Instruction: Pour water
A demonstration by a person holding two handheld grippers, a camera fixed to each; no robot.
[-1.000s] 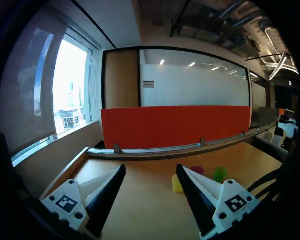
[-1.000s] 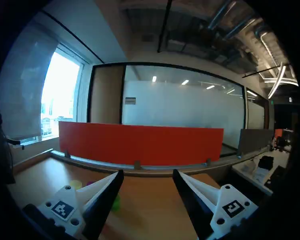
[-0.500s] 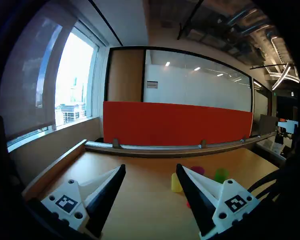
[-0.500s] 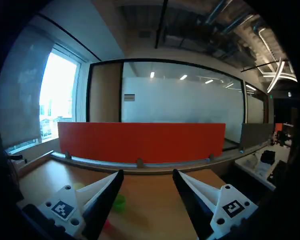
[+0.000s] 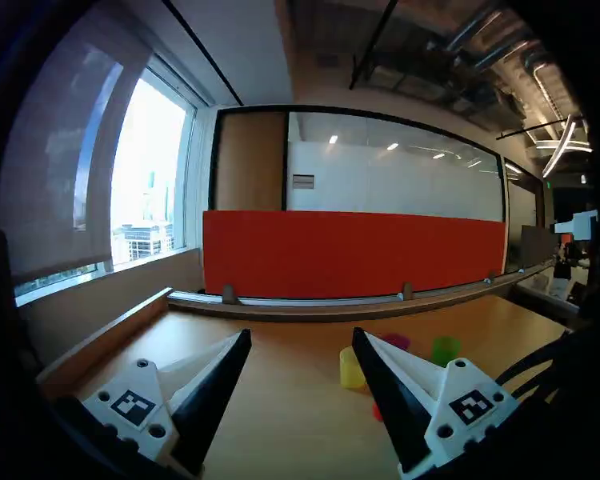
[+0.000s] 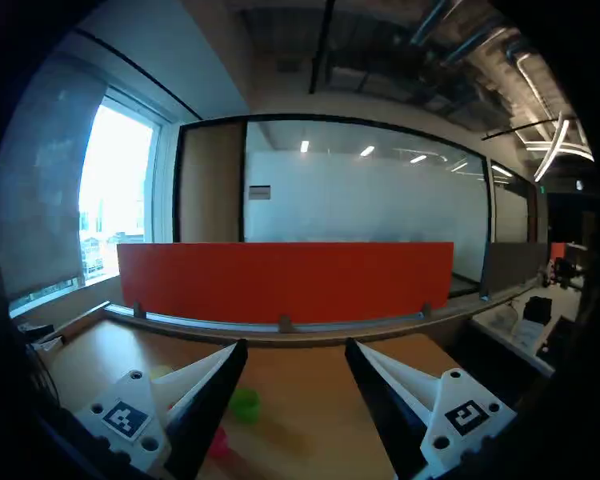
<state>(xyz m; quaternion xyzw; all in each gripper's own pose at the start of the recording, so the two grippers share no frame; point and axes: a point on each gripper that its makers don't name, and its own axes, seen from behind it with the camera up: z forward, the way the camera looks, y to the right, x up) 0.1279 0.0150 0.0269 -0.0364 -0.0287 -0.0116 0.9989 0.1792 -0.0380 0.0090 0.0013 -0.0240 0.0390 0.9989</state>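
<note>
Small yellow plastic cup (image 5: 350, 368) stands on the pale wooden desk (image 5: 300, 424), just beside a finger of the left gripper (image 5: 300, 332). A magenta cup (image 5: 396, 342) (partly hidden by that finger) and a green cup (image 5: 445, 350) sit behind it. The left gripper and the right gripper (image 6: 296, 344) are both spread wide, grasping nothing, facing an orange partition panel (image 5: 348, 252).

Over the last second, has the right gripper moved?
Yes. The right gripper swung slightly left: the green cup sits farther right past its finger, and the orange divider looks level now.
</note>
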